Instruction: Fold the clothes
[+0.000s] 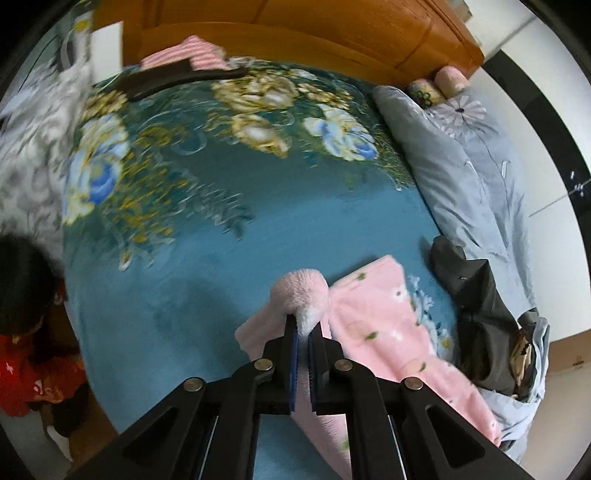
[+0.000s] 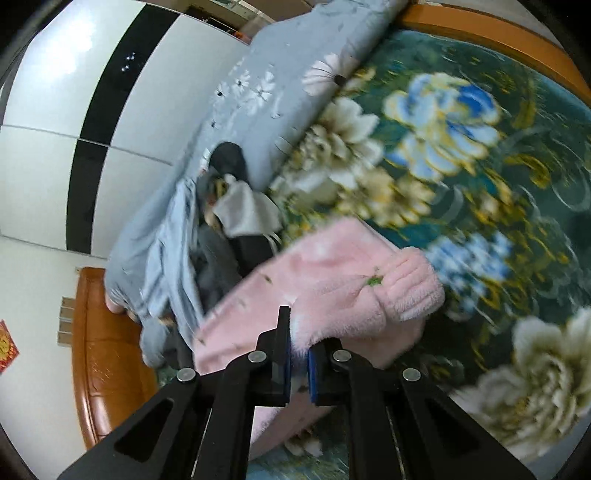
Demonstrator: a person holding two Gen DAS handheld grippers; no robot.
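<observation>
A pink fleece garment with small flower prints lies partly lifted over the teal floral blanket. My left gripper is shut on a fluffy cuff of it, which bulges above the fingertips. In the right wrist view the same pink fleece garment spreads across the middle, and my right gripper is shut on its near edge, beside a ribbed cuff. Both views are blurred by motion.
A grey-blue quilt is bunched along the bed's right side with dark clothes on it. Folded striped pink and dark brown clothes lie by the wooden headboard. A person in red is at the left. A white wardrobe stands beyond.
</observation>
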